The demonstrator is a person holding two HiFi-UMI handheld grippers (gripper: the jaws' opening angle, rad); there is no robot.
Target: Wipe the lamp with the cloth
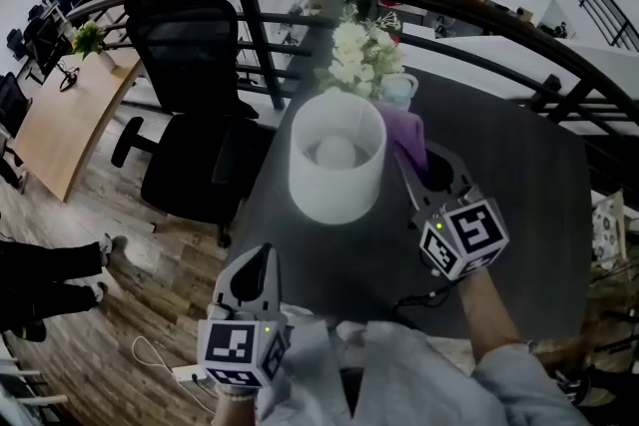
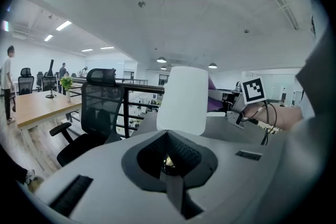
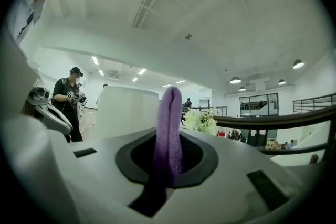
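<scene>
Pinching a purple cloth [image 3: 169, 128] between them, the jaws of the right gripper [image 3: 167, 178] are closed tight on the fabric. It stands up out of them as a folded ridge, so a soft pad leads and no hard jaw would meet the lamp [image 1: 336, 158]. In the head view that pad lies just at the lamp's 3 o'clock, touching or nearly touching the side of the white shade; I cannot tell which. Judging by this, the wipe is about to start or is on its first pass down that flank.

The left gripper [image 2: 169, 168] has its jaws drawn together with nothing between them. In the head view it hangs low at the lamp's 7 o'clock, well apart from it. It seems to be held back so as not to crowd the shade, though it looks free to steady the lamp if the lamp rocks.

The lamp stands upright near the middle of a dark table [image 1: 519, 175], its open top facing the camera. Flowers [image 1: 359, 55] and a small cup [image 1: 399, 90] stand close behind it, at 12 to 1 o'clock. Strokes round the far side will probably want care, since the cloth could catch the blooms. A black chair [image 1: 190, 65] sits off the table at 9 to 10 o'clock.
</scene>
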